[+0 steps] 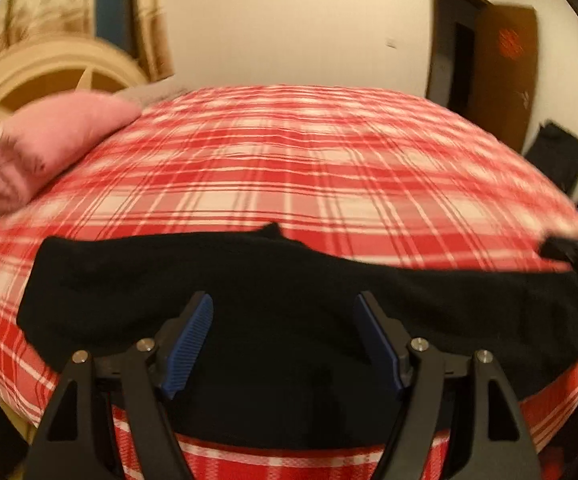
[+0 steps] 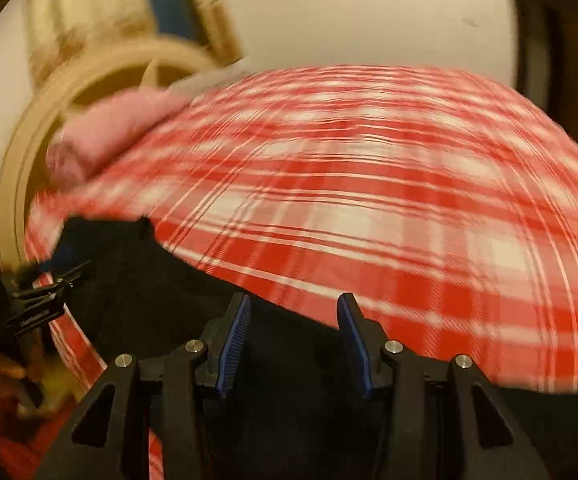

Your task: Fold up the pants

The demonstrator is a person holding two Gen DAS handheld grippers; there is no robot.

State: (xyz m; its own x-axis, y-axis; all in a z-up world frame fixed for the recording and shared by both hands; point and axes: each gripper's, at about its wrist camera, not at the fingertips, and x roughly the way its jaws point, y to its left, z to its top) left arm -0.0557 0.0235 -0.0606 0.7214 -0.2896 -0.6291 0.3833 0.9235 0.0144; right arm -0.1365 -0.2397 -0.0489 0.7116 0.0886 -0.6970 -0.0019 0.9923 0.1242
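Black pants [image 1: 249, 280] lie in a long band across the near edge of the bed, on the red-and-white plaid sheet [image 1: 289, 160], with part of the cloth hanging over the mattress side. My left gripper [image 1: 285, 340] stands wide open above the band, nothing between its blue pads. My right gripper [image 2: 293, 340] is about half open over the same dark cloth, also empty; its view is smeared, so I cannot tell whether it touches the fabric. A pink pillow [image 1: 49, 148] sits well apart, at the headboard end. The fabric looks soft, limp and light: it will sag and bunch rather than hold shape. I judge it best pinched at an edge or corner, through all layers, one gripper towards each end.
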